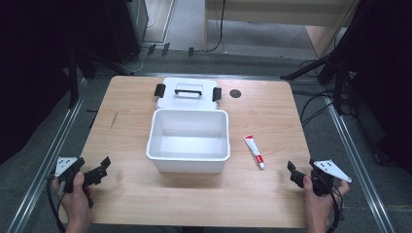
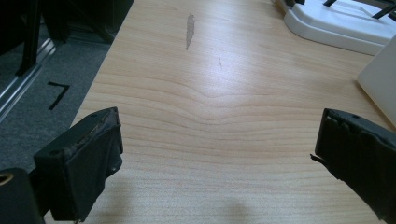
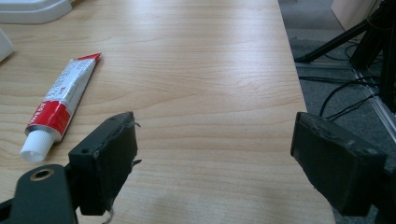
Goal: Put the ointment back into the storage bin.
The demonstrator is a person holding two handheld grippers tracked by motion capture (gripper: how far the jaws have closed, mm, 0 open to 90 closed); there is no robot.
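A white open bin (image 1: pixel 188 140) sits in the middle of the wooden table (image 1: pixel 136 194); its lid (image 1: pixel 187 93) with black handle and clips lies flat just behind it. A red-and-white tube (image 1: pixel 254 151) with a white cap lies right of the bin, and in the right gripper view the tube (image 3: pixel 60 105) is ahead and left of the jaws. My left gripper (image 1: pixel 100 168) rests open near the table's front left corner, nothing between its jaws. My right gripper (image 1: pixel 301 173) stands open at the front right, jaws wide over bare wood.
A dark round hole (image 1: pixel 235 93) marks the table's back right. A grey scuff (image 2: pixel 189 29) shows on the wood ahead of the left gripper. The table's right edge (image 3: pixel 303 102) runs close beside the right gripper, with cables and stands on the floor beyond.
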